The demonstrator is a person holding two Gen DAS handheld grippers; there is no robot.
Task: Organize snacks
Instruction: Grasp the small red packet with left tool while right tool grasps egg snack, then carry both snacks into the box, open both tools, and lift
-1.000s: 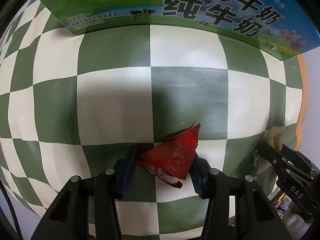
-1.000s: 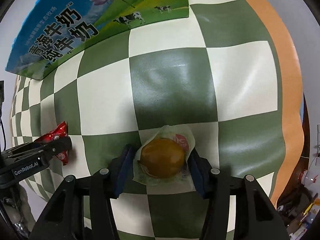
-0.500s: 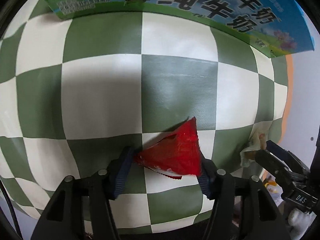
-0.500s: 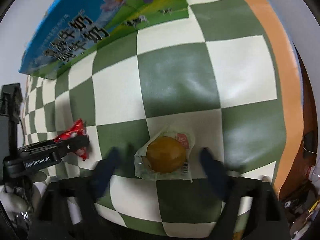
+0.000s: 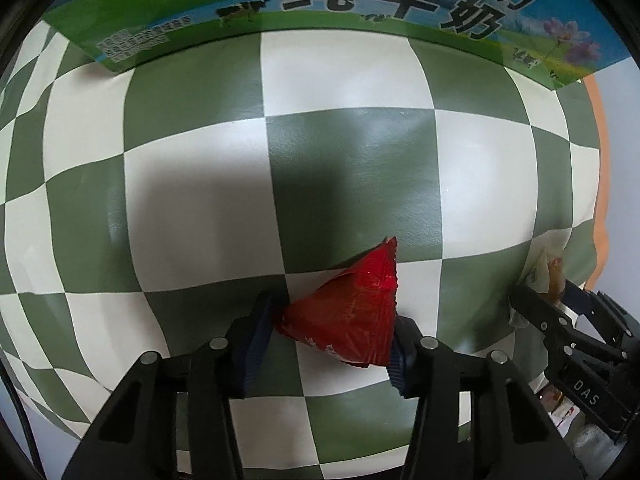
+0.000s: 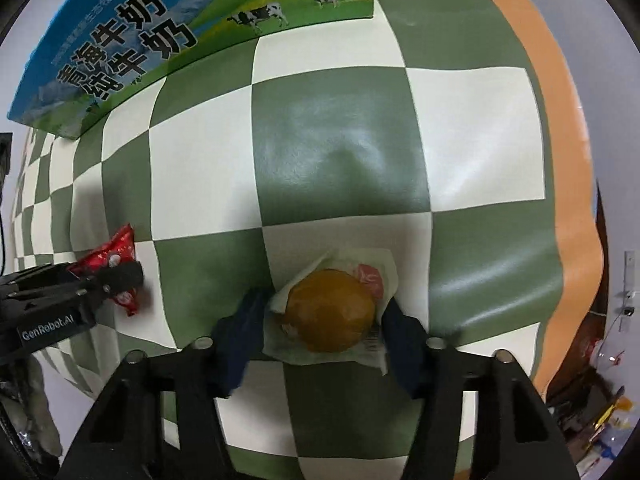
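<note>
A red triangular snack packet [image 5: 360,288] lies on the green-and-white checked tablecloth [image 5: 352,160], and my left gripper [image 5: 334,316] is shut on it, pads pressing both sides. In the right wrist view the same packet [image 6: 116,246] shows beside the left gripper [image 6: 116,280]. A round brown bun in a clear wrapper [image 6: 330,308] lies on the cloth between the pads of my right gripper [image 6: 325,314]. Its jaws are closing, the pads just at the wrapper's edges and blurred. The left wrist view shows the bun [image 5: 554,268] at the right gripper [image 5: 548,296].
A blue-and-green milk carton box [image 5: 360,0] lies along the far side of the table, also in the right wrist view [image 6: 160,40]. An orange border [image 6: 560,160] marks the cloth's right edge, with clutter on the floor beyond it.
The right gripper sprang wide open around the bun, then its pads came back in close to the wrapper. The left gripper kept the red packet and shifted slightly nearer the table.
</note>
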